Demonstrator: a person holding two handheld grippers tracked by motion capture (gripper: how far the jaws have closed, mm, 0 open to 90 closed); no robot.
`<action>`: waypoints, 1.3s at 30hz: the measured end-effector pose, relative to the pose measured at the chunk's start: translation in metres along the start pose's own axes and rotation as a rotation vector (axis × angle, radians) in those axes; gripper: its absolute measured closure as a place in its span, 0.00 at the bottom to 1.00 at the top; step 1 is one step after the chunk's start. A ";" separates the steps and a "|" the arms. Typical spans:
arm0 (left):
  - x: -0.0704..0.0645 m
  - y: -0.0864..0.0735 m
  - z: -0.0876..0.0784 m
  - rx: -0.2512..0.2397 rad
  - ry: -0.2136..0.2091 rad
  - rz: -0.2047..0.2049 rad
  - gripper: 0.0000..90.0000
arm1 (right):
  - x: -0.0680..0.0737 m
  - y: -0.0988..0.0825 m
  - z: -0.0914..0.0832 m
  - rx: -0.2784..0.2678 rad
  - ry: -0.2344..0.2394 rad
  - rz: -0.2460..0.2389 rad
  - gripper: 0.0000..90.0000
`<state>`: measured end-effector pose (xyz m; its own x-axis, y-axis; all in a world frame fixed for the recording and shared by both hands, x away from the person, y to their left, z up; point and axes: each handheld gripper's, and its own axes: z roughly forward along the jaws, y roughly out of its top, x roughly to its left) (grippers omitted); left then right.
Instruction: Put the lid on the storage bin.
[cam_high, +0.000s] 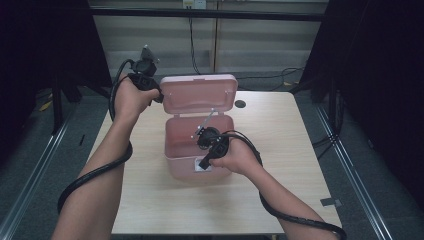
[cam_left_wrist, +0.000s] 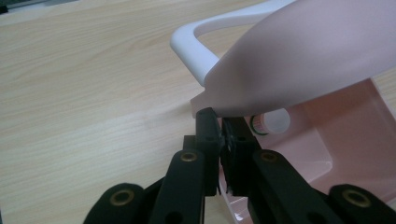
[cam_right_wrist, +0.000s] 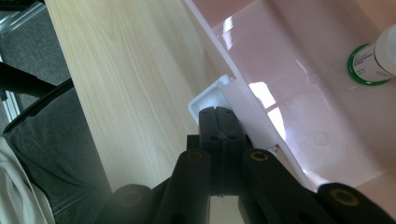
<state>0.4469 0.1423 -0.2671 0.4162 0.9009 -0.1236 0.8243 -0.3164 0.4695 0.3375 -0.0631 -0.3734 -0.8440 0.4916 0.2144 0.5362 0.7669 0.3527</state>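
Nearest, at the front wall of the pink box (cam_high: 176, 167): right gripper (cam_right_wrist: 218, 112) with jaws fully together, gripping nothing, tips touching the white latch (cam_right_wrist: 209, 97). Best kept there as a light brace, pressing down and inward so the box cannot skid on the table (cam_high: 290, 150) or tip backward. Worth avoiding any shove upward on the latch, which looks thin and springy. Inside the box, on its floor toward the back: a small bottle (cam_right_wrist: 373, 58) with a green ring and white cap, lying on its side and well clear of the rim, so nothing to foul the lid's swing. At the back of the box: lid (cam_high: 197, 92) standing open on its hinge, its left edge pinched between the nearly shut jaws of the left gripper (cam_left_wrist: 217, 122). Judged as lid work in hand, so move the lid in a slow arc around the hinge, following the curve rather than pulling straight, with the grip kept on the edge and off the white handle (cam_left_wrist: 196, 51). Also worth watching: the right gripper's cable, looping just in front of the box. Beyond the box, to its right on the table: a small dark round spot (cam_high: 240, 104), apart and out of the way.
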 end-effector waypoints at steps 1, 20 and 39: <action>-0.001 -0.001 0.000 -0.003 0.001 -0.009 0.96 | 0.000 0.000 0.000 -0.001 0.001 0.000 1.00; 0.018 0.001 -0.002 0.032 -0.023 -0.064 1.00 | -0.002 0.000 0.000 -0.012 0.004 -0.001 1.00; 0.012 0.051 -0.007 -0.021 -0.101 -0.058 1.00 | -0.007 -0.004 0.000 -0.016 0.045 0.014 1.00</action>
<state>0.4908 0.1394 -0.2384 0.4053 0.8826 -0.2382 0.8403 -0.2569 0.4774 0.3416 -0.0698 -0.3768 -0.8362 0.4831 0.2597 0.5481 0.7531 0.3639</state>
